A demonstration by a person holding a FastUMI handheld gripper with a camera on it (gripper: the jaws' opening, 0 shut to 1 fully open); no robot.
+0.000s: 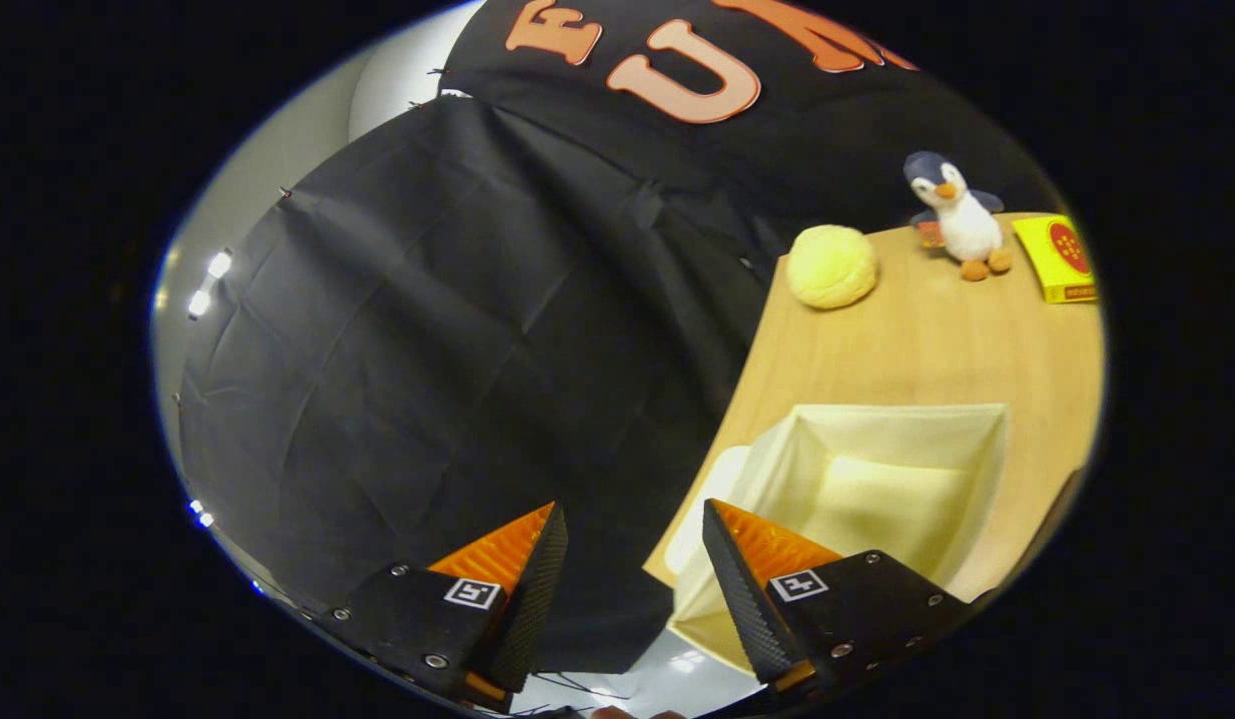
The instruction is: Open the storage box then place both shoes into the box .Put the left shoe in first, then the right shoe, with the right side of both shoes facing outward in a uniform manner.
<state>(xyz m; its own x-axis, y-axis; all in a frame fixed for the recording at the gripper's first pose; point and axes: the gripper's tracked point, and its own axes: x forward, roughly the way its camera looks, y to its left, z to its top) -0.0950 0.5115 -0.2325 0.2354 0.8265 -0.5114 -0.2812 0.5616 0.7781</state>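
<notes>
The storage box [961, 469] is a cream fabric bin standing open on the wooden table [907, 350], and its inside looks bare. It lies just ahead of my right finger, which overlaps its near left corner. My gripper [632, 529] is open, with nothing between its fingers, and the gap between them looks past the table's left edge at the dark cloth wall. A pale flap [702, 504], perhaps the box's lid, hangs at the box's left side near the table edge.
Beyond the box, at the far end of the table, sit a yellow plush ball [832, 266], a penguin toy [958, 215] and a yellow carton [1058, 258]. The black cloth wall [457, 350] runs along the table's left edge.
</notes>
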